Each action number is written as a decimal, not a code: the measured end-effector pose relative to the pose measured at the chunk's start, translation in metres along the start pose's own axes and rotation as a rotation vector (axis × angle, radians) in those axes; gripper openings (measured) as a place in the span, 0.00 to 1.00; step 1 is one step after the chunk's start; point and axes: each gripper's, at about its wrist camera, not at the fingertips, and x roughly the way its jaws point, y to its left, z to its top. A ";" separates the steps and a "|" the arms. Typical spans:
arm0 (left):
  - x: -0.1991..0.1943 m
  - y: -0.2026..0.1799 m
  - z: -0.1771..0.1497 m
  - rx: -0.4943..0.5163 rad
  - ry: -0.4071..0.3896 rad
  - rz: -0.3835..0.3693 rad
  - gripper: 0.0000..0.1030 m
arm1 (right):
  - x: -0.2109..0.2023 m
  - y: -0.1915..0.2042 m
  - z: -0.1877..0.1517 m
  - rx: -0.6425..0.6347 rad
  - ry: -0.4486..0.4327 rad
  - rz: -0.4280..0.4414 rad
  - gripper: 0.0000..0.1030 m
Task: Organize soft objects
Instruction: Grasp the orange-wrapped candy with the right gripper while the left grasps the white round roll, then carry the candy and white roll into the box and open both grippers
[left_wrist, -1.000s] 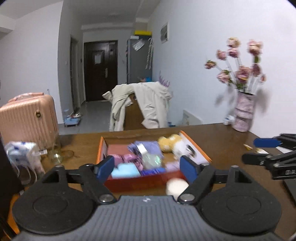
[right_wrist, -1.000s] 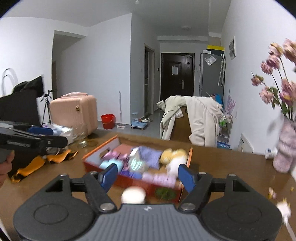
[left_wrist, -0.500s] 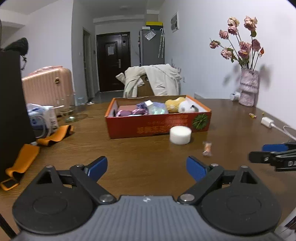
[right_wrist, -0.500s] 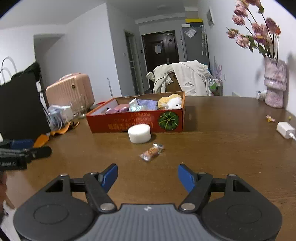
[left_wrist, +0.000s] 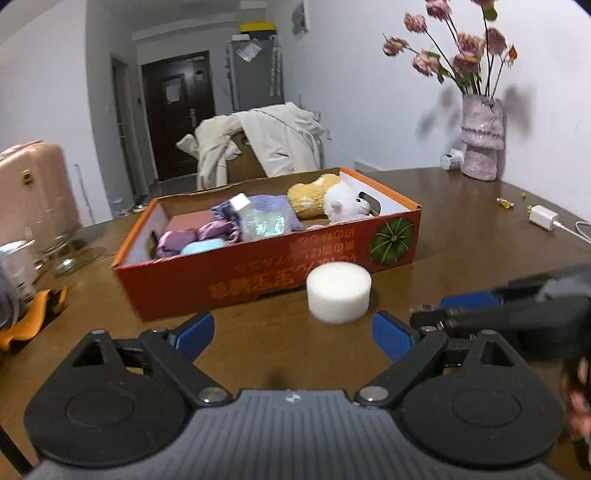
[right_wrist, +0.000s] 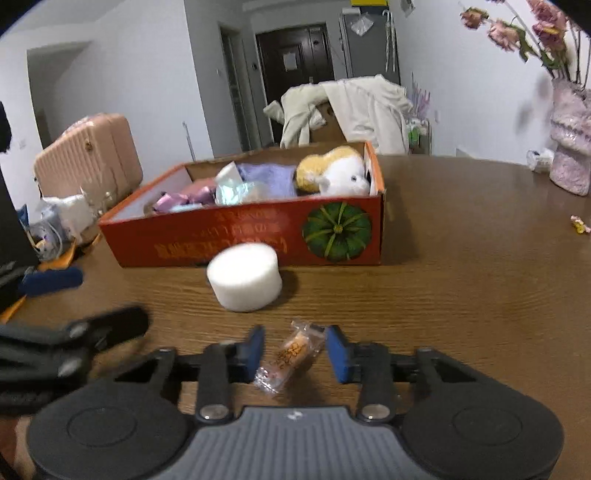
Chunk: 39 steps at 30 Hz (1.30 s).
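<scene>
1. Since the earlier frames both grippers have dropped toward the table (left_wrist: 461, 221) and closed in on the orange box (left_wrist: 258, 266); it now looks much larger in both views.
2. Left wrist view: left gripper (left_wrist: 293, 332) jaws spread wide, nothing between them. White foam puck (left_wrist: 339, 291) sits just ahead of the gap, near the box front. Right gripper (left_wrist: 454, 312) is in at the right edge, blurred. This view alone shows the white charger (left_wrist: 541, 217) and cable; no wrapped snack here.
3. Right wrist view: right gripper (right_wrist: 294, 352) jaws have just been closing, now narrow, with the wrapped snack (right_wrist: 290, 356) between them; pad contact unclear. Puck (right_wrist: 243, 275) lies ahead-left. Soft toys and cloths (right_wrist: 258, 181) lie in the box.
</scene>
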 end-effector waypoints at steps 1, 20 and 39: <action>0.008 0.000 0.003 0.006 0.003 -0.012 0.92 | 0.002 -0.002 -0.001 -0.005 0.005 0.002 0.18; 0.074 -0.017 0.021 -0.046 0.084 -0.083 0.54 | -0.001 -0.030 -0.003 0.025 -0.039 0.003 0.15; -0.079 -0.031 0.006 -0.125 -0.031 -0.060 0.55 | -0.099 -0.011 -0.020 -0.001 -0.157 0.090 0.15</action>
